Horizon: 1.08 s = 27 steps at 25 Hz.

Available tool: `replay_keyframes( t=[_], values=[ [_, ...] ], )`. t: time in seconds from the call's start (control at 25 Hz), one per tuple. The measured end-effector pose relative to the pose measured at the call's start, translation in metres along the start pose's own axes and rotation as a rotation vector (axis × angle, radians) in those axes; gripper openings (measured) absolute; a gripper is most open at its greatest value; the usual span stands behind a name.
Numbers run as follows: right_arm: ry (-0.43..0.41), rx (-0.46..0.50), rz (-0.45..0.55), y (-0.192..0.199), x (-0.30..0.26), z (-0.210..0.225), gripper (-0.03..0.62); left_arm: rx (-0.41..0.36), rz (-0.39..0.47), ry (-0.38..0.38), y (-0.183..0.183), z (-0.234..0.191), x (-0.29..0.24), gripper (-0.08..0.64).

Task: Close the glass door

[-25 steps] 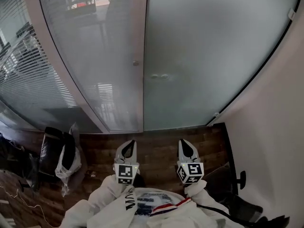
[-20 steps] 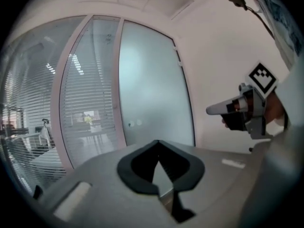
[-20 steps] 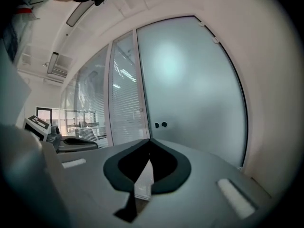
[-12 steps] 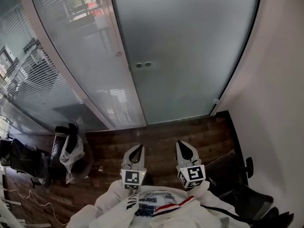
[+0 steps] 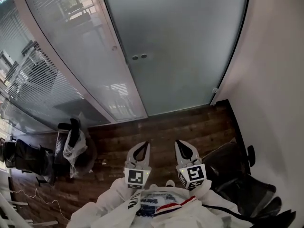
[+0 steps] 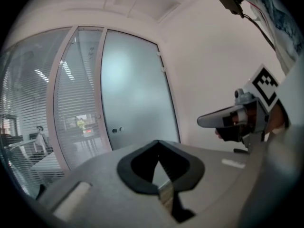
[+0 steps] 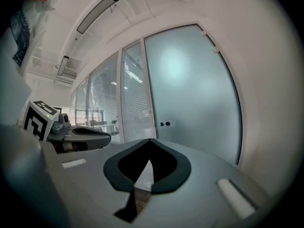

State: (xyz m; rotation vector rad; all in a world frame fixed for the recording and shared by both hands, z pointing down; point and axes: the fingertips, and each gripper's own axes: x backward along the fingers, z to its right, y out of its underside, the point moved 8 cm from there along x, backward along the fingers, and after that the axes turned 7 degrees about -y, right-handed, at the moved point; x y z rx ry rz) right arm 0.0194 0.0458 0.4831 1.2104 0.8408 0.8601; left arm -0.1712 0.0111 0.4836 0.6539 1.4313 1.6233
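Dark wooden floor with a white plastic bag beside black bags at left.

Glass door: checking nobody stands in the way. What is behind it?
Nothing shows through the frosted glass door; whatever is behind is hidden. The clearer panel to its left shows blinds and dim furniture beyond.

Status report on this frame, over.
Left gripper, right gripper shut, empty. Frosted glass door ahead looks closed, untouched. Dark chair right, plastic bag left, neither blocking.
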Motion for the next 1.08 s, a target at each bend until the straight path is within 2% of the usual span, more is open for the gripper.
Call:
replay_keyframes(
  t=[0.08,0.16,0.24,0.4,0.72,1.08],
  values=[
    [-0.051,-0.003,-0.032,0.009,0.002,-0.012,0.006,0.007,-0.029,-0.012,0.009,0.002,0.014,0.002],
    [-0.096,0.042,-0.042,0.014,0.001,-0.026,0.006,0.019,-0.055,-0.026,0.017,0.001,0.029,0.002],
    [-0.107,0.066,-0.036,0.018,-0.005,-0.037,0.006,0.044,-0.078,-0.044,0.024,-0.004,0.041,0.002],
    [-0.118,0.045,-0.048,0.025,-0.006,-0.058,0.006,0.062,-0.116,-0.068,0.037,-0.014,0.063,0.002],
    [-0.106,0.072,-0.047,0.013,-0.001,-0.071,0.006,0.058,-0.067,-0.070,0.027,-0.020,0.067,0.002],
    [-0.100,0.083,-0.054,0.006,0.003,-0.065,0.006,0.013,-0.035,-0.034,0.018,-0.011,0.058,0.002]
  ],
)
